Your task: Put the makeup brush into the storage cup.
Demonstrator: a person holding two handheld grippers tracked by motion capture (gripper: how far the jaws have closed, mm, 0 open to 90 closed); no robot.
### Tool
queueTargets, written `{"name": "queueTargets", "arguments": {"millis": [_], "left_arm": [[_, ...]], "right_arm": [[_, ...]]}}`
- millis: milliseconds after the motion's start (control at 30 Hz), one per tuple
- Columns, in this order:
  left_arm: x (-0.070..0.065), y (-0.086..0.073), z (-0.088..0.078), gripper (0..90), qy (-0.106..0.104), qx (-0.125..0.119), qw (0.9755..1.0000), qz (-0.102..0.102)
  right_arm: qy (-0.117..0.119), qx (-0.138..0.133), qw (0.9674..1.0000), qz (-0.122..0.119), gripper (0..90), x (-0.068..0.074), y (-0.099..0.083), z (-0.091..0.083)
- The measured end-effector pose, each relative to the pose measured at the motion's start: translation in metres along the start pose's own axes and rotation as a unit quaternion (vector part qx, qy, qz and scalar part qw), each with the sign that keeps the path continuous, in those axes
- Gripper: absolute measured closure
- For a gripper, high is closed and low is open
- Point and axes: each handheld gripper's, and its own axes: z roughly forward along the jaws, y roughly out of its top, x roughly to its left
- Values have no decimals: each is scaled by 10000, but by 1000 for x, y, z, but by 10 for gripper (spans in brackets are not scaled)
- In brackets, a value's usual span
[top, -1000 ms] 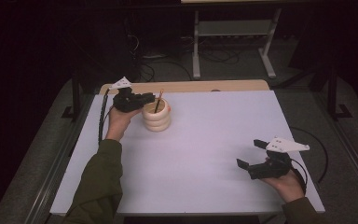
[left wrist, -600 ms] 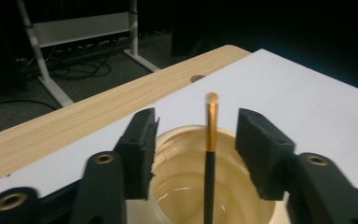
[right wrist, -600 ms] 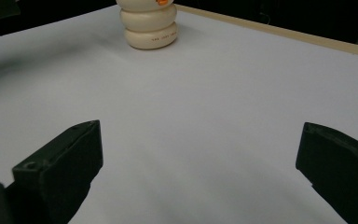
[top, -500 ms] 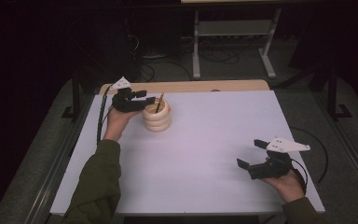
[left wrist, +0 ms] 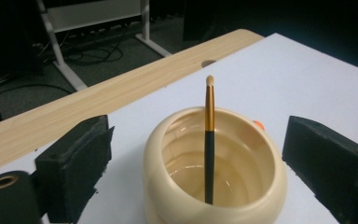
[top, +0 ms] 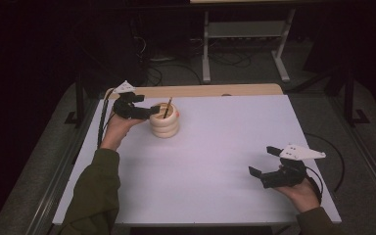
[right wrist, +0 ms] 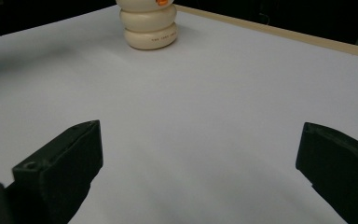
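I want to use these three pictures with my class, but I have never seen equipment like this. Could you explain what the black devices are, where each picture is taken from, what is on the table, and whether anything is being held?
There is no robot here: a person holds a hand-held clamp with two black jaws in each hand. The high view looks down on the white table. There the left gripper is beside a cream holder shaped like stacked rings, and the right gripper is near the table's front right.

The other two pictures come from a small camera riding on each gripper, looking out between its jaws. The left gripper view shows a thin brush standing in the holder. The jaws have just been opening and stand apart either side of the holder, not pressing on it. The right gripper view shows open jaws over bare table. Nothing is held.
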Motion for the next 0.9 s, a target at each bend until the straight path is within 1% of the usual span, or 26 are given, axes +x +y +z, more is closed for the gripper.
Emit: {"name": "queueTargets", "arguments": {"millis": [33,67,200,300,367,533,733,767,900], "left_arm": [[-1,0,-1,26,5,57,10000,5],[-2,0,-2,26,13,100,9999,43],[-5,0,-5,27,25,156,9998,82],[-5,-2,-8,27,24,190,9998,43],[-7,-5,-9,27,14,251,9997,69],[-11,-9,-14,27,-43,342,9994,51],[-16,-12,-20,27,-63,335,9994,80],[-17,-13,-22,27,-64,360,9993,112],[-22,-16,-27,27,-85,385,9991,121]], "right_arm": [[0,0,10000,-3,0,0,0,0],[-2,-5,10000,-2,0,0,0,0],[-4,-6,10000,4,0,0,0,0],[-2,-15,10000,-2,0,-1,0,0],[-5,-9,10000,0,0,0,0,0],[-6,-6,10000,-14,0,-1,0,0],[-3,-7,10000,-3,0,-1,0,0],[-10,-5,10000,-11,0,-1,0,0],[-2,-14,10000,6,0,0,0,0]]}}
